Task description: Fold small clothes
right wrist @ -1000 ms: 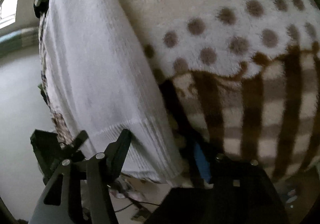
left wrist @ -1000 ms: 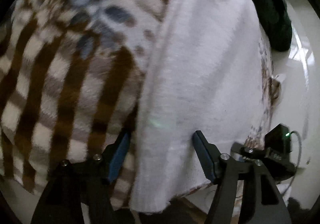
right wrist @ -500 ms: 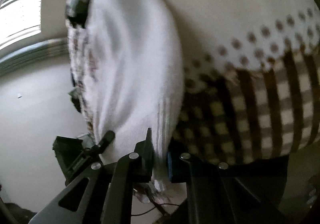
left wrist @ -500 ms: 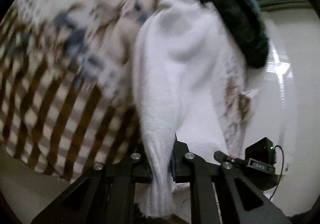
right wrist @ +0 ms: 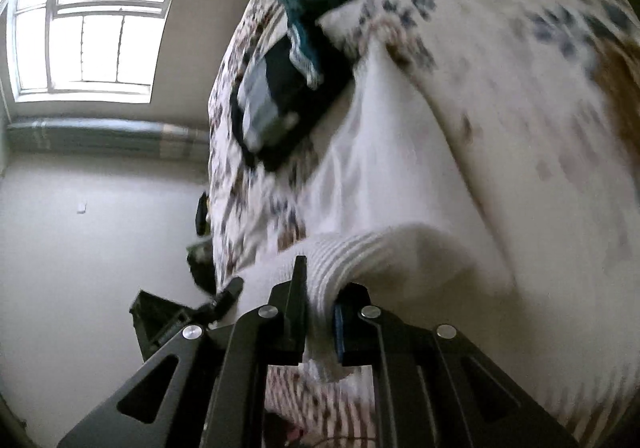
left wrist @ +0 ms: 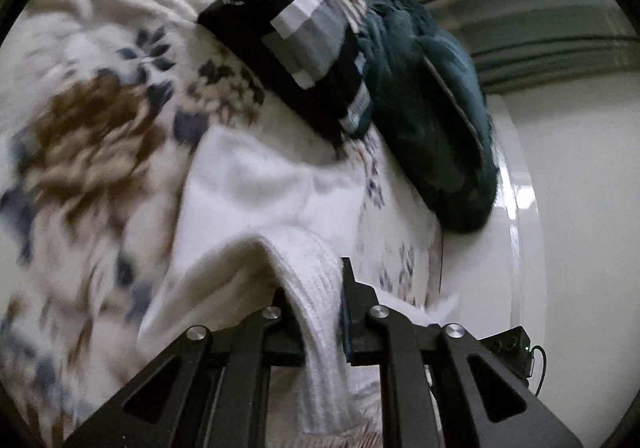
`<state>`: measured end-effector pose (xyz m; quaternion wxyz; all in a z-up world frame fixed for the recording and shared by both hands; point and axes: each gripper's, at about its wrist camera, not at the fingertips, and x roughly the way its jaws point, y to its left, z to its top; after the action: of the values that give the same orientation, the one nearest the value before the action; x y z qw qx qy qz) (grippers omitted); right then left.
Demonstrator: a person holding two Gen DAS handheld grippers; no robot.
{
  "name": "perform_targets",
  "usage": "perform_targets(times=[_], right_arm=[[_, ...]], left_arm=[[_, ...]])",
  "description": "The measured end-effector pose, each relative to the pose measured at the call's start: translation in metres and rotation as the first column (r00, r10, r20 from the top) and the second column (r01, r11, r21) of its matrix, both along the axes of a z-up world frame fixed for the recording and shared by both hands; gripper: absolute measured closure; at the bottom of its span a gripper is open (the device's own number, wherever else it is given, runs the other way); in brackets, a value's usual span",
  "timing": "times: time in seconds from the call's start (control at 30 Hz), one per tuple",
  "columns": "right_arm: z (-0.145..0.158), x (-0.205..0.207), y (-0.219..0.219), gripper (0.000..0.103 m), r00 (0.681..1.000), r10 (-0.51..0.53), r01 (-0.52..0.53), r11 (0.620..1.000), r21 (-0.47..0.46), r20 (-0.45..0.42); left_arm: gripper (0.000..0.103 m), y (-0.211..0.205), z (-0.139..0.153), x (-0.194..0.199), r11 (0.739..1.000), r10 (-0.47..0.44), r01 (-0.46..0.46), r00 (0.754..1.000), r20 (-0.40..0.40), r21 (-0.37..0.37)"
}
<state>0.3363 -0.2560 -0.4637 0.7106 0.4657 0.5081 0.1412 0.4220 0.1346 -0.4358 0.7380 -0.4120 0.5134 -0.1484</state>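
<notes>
- Grippers: two, one in each of my hands. My left gripper (left wrist: 320,312) and my right gripper (right wrist: 318,308) each have two black fingers, so four in all.
- White knit garment (left wrist: 256,200): one, with a ribbed hem.
- Black folded garment with grey and white blocks (left wrist: 296,44): one.
- Dark teal garment (left wrist: 432,120): one, in a heap.
- Floral blanket (left wrist: 80,120): one.
- Window (right wrist: 92,28): one.

The garment (left wrist: 256,188) lies on the blanket (left wrist: 80,128), its hem between both tongs, with folded clothes (left wrist: 296,44) beyond it.
</notes>
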Motion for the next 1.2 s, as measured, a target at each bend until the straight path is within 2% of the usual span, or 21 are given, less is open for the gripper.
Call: perform_targets(times=[0.1, 0.17, 0.2, 0.23, 0.27, 0.3, 0.37, 0.43, 0.47, 0.53, 0.63, 0.67, 0.7, 0.73, 0.77, 0.8, 0.87, 0.97, 1.03, 1.1, 1.2], right_arm=[[-0.023, 0.078, 0.003, 0.092, 1.0, -0.009, 0.009, 1.0, -0.002, -0.025], [-0.044, 0.131, 0.011, 0.088, 0.999, 0.006, -0.006, 1.0, 0.012, -0.05], [-0.052, 0.147, 0.01, 0.088, 0.997, 0.009, -0.007, 1.0, 0.023, -0.073], [-0.061, 0.167, 0.008, 0.084, 0.995, 0.009, -0.003, 0.998, 0.055, -0.099], [-0.063, 0.176, 0.006, 0.067, 0.995, 0.008, -0.002, 0.998, 0.066, -0.101], [-0.062, 0.181, 0.002, 0.058, 0.996, 0.004, 0.001, 0.998, 0.066, -0.084], [-0.055, 0.187, -0.005, 0.043, 0.999, 0.006, -0.005, 1.0, 0.03, -0.034], [-0.052, 0.19, -0.01, 0.043, 0.999, 0.032, -0.033, 0.998, -0.053, -0.027], [-0.051, 0.191, -0.01, 0.043, 0.998, 0.054, -0.057, 0.993, -0.107, -0.033], [-0.051, 0.191, -0.005, 0.043, 0.991, 0.122, -0.131, 0.959, -0.25, -0.052], [-0.064, 0.194, 0.006, 0.043, 0.977, 0.193, -0.211, 0.927, -0.309, -0.09], [-0.073, 0.198, 0.01, 0.043, 0.971, 0.206, -0.234, 0.92, -0.315, -0.121], [-0.08, 0.199, 0.014, 0.043, 0.966, 0.216, -0.25, 0.915, -0.316, -0.14], [-0.09, 0.204, 0.021, 0.048, 0.957, 0.234, -0.28, 0.905, -0.321, -0.173], [-0.097, 0.208, 0.026, 0.075, 0.952, 0.239, -0.292, 0.898, -0.33, -0.192], [-0.101, 0.209, 0.029, 0.087, 0.948, 0.24, -0.299, 0.893, -0.337, -0.208], [-0.096, 0.211, 0.033, 0.09, 0.96, 0.218, -0.272, 0.883, -0.383, -0.178], [-0.077, 0.209, 0.035, 0.093, 0.97, 0.206, -0.242, 0.87, -0.429, -0.129], [-0.065, 0.209, 0.039, 0.094, 0.973, 0.209, -0.229, 0.856, -0.464, -0.095], [-0.06, 0.217, 0.045, 0.094, 0.973, 0.218, -0.227, 0.84, -0.493, -0.076], [-0.071, 0.236, 0.052, 0.094, 0.967, 0.223, -0.253, 0.811, -0.527, -0.121]], left_arm=[[0.086, 0.005, -0.035, 0.046, 0.997, 0.038, -0.042, 0.997, -0.06, -0.066], [0.057, 0.015, -0.055, 0.07, 0.98, 0.095, -0.112, 0.99, -0.106, -0.165], [0.052, 0.023, -0.059, 0.076, 0.967, 0.136, -0.156, 0.985, -0.11, -0.203], [0.048, 0.033, -0.057, 0.079, 0.956, 0.185, -0.203, 0.978, -0.099, -0.213], [0.047, 0.039, -0.055, 0.079, 0.951, 0.213, -0.226, 0.974, -0.081, -0.213], [0.045, 0.043, -0.052, 0.078, 0.95, 0.227, -0.237, 0.971, -0.068, -0.203], [0.045, 0.046, -0.043, 0.076, 0.972, 0.211, -0.213, 0.977, -0.032, -0.103], [0.045, 0.037, -0.036, 0.08, 0.989, 0.136, -0.136, 0.991, 0.001, 0.059], [0.045, 0.027, -0.037, 0.085, 0.987, 0.071, -0.072, 0.997, 0.011, 0.143], [0.045, 0.003, -0.042, 0.1, 0.954, -0.066, 0.062, 0.998, 0.003, 0.293], [0.045, -0.029, -0.058, 0.117, 0.879, -0.214, 0.209, 0.976, -0.037, 0.43], [0.049, -0.04, -0.067, 0.125, 0.848, -0.256, 0.254, 0.965, -0.06, 0.466], [0.056, -0.047, -0.074, 0.129, 0.833, -0.284, 0.282, 0.956, -0.069, 0.475], [0.093, -0.051, -0.077, 0.131, 0.824, -0.302, 0.3, 0.95, -0.075, 0.481], [0.095, -0.052, -0.075, 0.13, 0.815, -0.306, 0.301, 0.949, -0.073, 0.495], [0.096, -0.049, -0.07, 0.128, 0.823, -0.303, 0.283, 0.952, -0.04, 0.493], [0.096, -0.035, -0.051, 0.12, 0.842, -0.271, 0.22, 0.962, 0.033, 0.493], [0.096, -0.012, -0.04, 0.116, 0.888, -0.193, 0.151, 0.98, 0.054, 0.435], [0.096, 0.0, -0.048, 0.124, 0.915, -0.148, 0.128, 0.989, 0.024, 0.382], [0.096, 0.008, -0.069, 0.139, 0.928, -0.136, 0.143, 0.99, -0.045, 0.345], [0.095, 0.016, -0.102, 0.157, 0.945, -0.135, 0.171, 0.98, -0.143, 0.278]])
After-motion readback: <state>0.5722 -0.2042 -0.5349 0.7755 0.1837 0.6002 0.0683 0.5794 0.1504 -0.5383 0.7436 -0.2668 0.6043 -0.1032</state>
